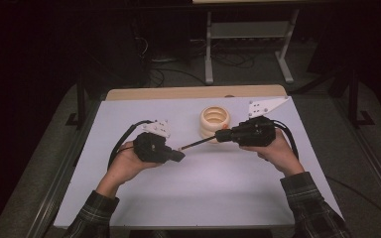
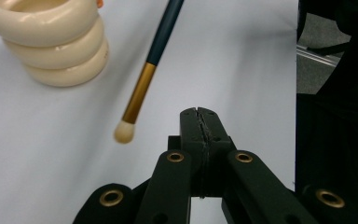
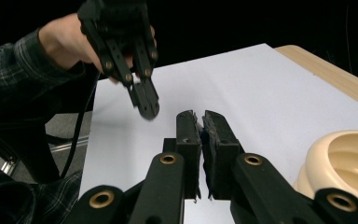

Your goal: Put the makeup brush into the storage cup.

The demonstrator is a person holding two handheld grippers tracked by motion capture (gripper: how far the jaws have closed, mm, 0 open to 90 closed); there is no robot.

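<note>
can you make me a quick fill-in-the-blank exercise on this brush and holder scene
1. The makeup brush is held by the ____ hand-held gripper.
2. The left hand-held gripper has its jaws ____, with nothing between them.
3. The cream ribbed holder stands on the ____ table.
4. The brush's pale bristle tip points toward the ____ hand-held gripper.

Missing words: right; shut; white; left

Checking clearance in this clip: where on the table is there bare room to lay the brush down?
The near half of the table, between the sleeves, is bare, as is the far-left corner. It is crowded mid-table, around the cream holder, the brush and both hand-held grippers.
</note>
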